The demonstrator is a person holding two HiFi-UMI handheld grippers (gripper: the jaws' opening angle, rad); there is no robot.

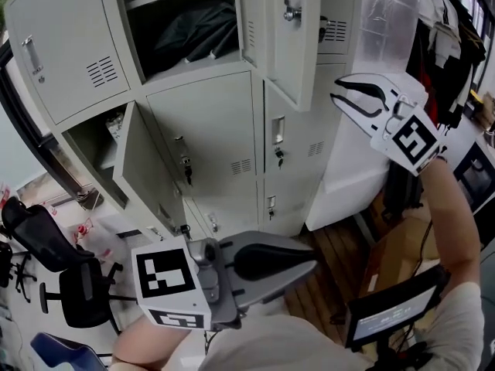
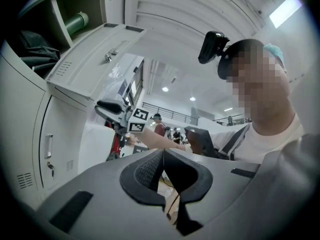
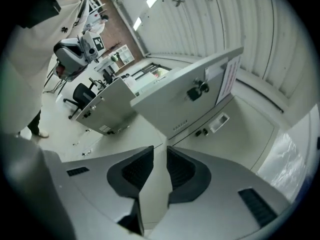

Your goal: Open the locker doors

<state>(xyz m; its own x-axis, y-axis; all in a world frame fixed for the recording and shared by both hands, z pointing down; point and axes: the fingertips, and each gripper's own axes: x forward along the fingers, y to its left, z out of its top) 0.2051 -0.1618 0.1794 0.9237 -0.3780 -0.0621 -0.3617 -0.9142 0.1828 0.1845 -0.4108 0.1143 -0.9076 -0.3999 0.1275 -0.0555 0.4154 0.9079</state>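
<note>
A grey bank of lockers fills the head view. The upper middle door stands open, and a dark bag lies in that compartment. A lower left door is also swung open. My right gripper is raised to the right of the upper open door and clear of it. Its jaws are a narrow gap apart with nothing between them. My left gripper is held low near my body, shut and empty. From the right gripper view, the upper door shows with its latch.
Closed locker doors with small handles lie below and beside the open ones. A black office chair stands at the lower left. A dark screen is at the lower right, and clothes hang at the far right.
</note>
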